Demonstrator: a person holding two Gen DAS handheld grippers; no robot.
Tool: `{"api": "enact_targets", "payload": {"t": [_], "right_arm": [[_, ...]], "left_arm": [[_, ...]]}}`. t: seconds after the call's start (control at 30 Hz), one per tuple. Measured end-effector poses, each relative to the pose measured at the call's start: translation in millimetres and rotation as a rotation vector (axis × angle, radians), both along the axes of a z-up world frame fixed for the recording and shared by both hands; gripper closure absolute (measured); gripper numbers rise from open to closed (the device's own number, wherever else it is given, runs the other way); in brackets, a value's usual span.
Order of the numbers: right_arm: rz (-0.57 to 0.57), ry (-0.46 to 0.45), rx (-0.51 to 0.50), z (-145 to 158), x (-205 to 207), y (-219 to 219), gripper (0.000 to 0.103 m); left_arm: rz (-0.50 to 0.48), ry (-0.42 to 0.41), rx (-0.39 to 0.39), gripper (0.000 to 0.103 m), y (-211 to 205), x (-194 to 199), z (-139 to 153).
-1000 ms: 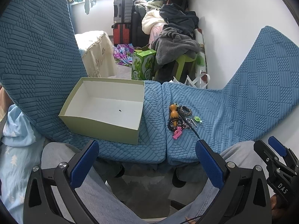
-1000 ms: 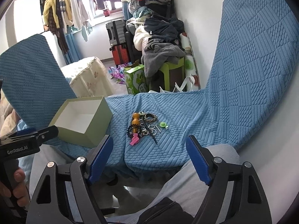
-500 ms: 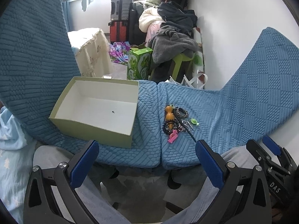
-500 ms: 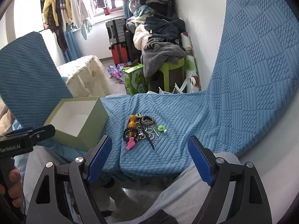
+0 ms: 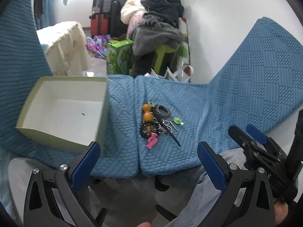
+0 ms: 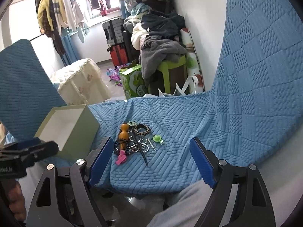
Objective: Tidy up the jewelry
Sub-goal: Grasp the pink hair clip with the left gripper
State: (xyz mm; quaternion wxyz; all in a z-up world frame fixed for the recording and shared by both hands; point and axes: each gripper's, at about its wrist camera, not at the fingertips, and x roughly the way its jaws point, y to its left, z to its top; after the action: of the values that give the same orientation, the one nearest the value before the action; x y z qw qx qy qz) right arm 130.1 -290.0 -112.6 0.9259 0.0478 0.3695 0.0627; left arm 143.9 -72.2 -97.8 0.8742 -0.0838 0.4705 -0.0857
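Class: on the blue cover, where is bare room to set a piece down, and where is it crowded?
Bare: the strip between the green box and the jewelry pile, and the blue cover right of the green clip. The box floor is bare too. Crowded: the pile itself.

pale green box, blue quilted cover, pink clip, orange beads

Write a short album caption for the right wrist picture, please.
Open right hand-held gripper poised before a jewelry pile on a blue quilted cover, with an open green box beside it.
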Motion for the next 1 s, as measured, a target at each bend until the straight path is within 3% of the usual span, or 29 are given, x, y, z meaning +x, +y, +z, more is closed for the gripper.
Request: {"api": "enact_targets", "payload": {"t": [0.27,0.6,0.7,0.77,1.0], "right_arm": [[0.038,0.081,0.030,-39,39,-8,0.048],[0.084,0.177,0.031,-82,90,-3,0.057],[0.114,0.230,0.050,-101,108,0,0.062],[0.122,0.273,0.049,-114,119,1,0.066],[0.160,0.315,0.020,-134,137,6,0.068]], "left_arm": [[-0.033,0.102,-0.062,0.022,-11,30,-51],[-0.067,0.197,-0.062,0.045,-28,62,-115],[-0.058,0.218,-0.025,0.048,-28,73,-134],[-0.061,0.248,-0.049,0.054,-26,77,-147],[-0.096,0.260,-0.048,0.055,-33,81,-165]]}}
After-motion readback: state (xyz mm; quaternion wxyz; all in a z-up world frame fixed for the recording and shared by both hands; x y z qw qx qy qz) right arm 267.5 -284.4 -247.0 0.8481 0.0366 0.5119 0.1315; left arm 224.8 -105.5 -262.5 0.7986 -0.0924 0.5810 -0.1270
